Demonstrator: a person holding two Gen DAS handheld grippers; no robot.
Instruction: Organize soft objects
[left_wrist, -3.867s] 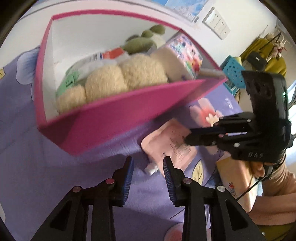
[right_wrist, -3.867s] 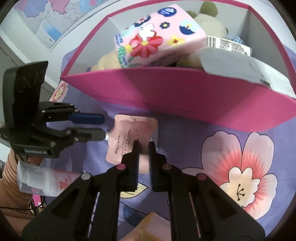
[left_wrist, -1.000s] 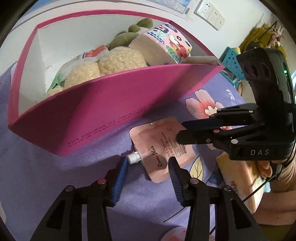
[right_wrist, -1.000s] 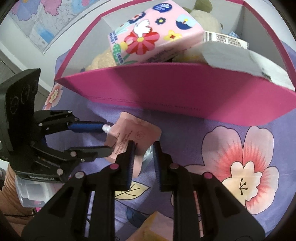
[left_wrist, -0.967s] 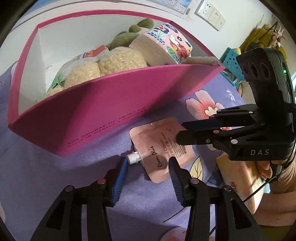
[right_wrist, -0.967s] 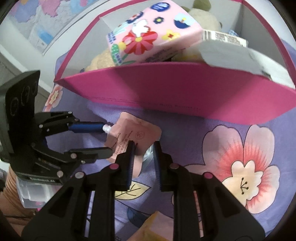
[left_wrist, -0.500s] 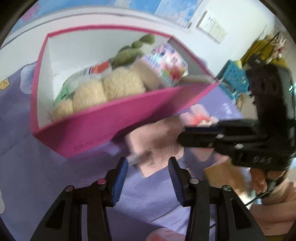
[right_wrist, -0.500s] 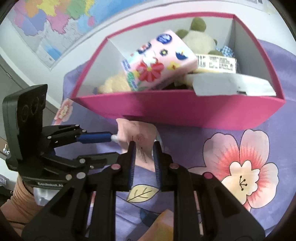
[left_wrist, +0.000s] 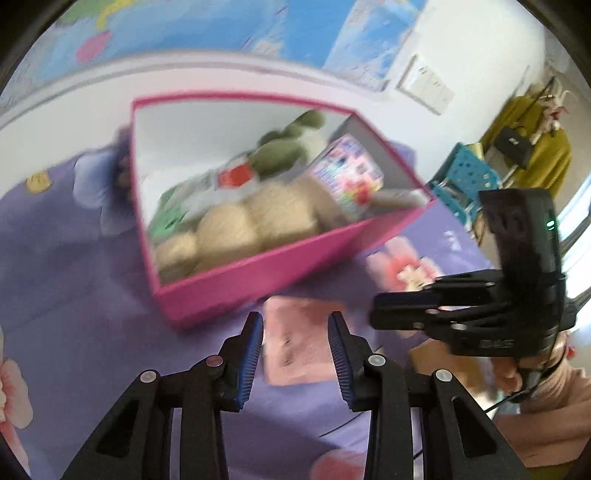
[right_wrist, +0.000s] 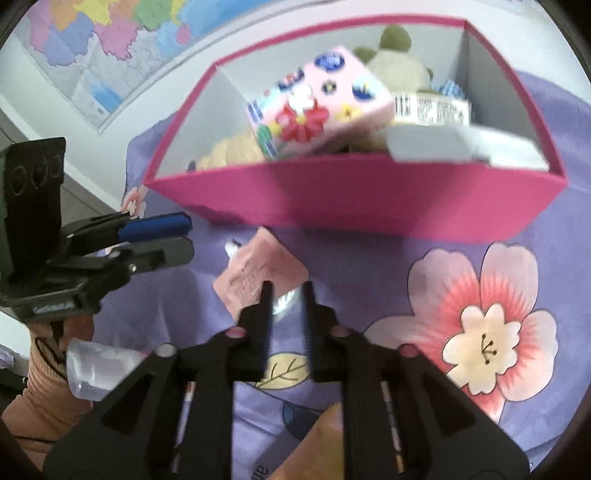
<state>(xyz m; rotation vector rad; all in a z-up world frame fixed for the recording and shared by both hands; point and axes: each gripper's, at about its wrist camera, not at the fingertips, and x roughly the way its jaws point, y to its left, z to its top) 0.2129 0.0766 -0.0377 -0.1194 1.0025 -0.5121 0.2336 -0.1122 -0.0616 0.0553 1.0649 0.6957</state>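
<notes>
Pouch (right_wrist: 258, 273) sits outside box (right_wrist: 354, 199); right fingers (right_wrist: 266, 295), narrow, just eased open around its edge, grip uncertain; left fingers (right_wrist: 155, 225), closing, hold nothing.

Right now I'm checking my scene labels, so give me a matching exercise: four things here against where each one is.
Things:
1. pink pouch
2. floral pink pack
3. magenta box
4. map

Places:
A. on the wall behind
B. on the purple cloth, just in front of the box
C. inside the box, leaning on plush toys
D. on the cloth, in front of the wall

Pairs: 1-B, 2-C, 3-D, 4-A
</notes>
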